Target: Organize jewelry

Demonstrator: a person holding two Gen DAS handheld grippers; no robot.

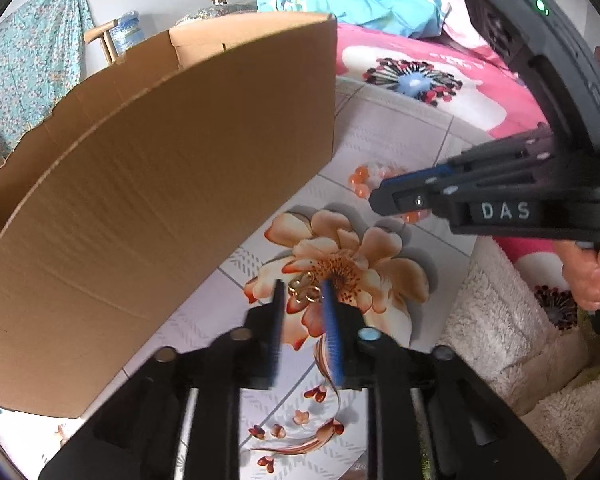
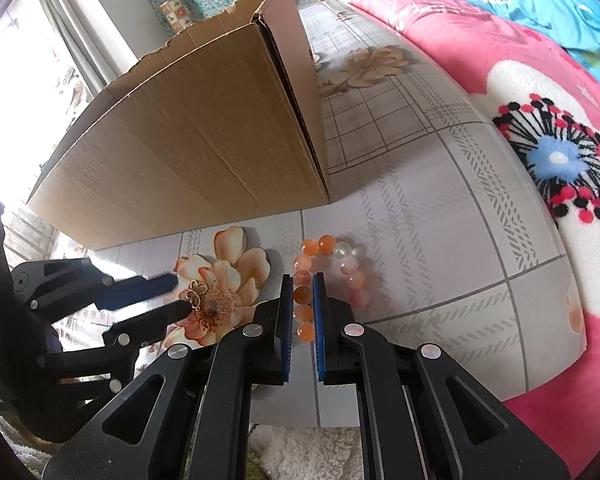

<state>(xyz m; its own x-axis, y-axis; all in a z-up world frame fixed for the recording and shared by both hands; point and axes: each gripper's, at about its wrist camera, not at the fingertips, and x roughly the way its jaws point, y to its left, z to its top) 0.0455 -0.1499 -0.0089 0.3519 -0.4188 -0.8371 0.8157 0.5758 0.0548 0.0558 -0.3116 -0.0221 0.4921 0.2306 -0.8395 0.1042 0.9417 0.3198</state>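
A cardboard box (image 2: 204, 128) stands on the tabletop (image 2: 420, 208) beyond both tongs, its top flaps up; neither camera looks over its wall, so its contents cannot be told.

The left wrist view shows a small gold butterfly charm (image 1: 302, 290) lying on the printed flower of the tabletop, right between the tips of the left tongs (image 1: 303, 290). The pads stand a little apart on either side of it and do not press on it. This view also catches the person's fingers (image 1: 592, 276) on the handle of the right tongs (image 1: 374, 200), with only a few orange beads showing past those tips.

The right wrist view shows the whole bead bracelet (image 2: 332, 280), orange, pink and clear, lying on the tabletop. The right tongs (image 2: 303, 280) point steeply down, nearly closed, blue pads on either side of one strand; whether they press it cannot be told. To their left, the left tongs (image 2: 182, 294) reach in from the side, tips astride the gold charm (image 2: 197, 293).
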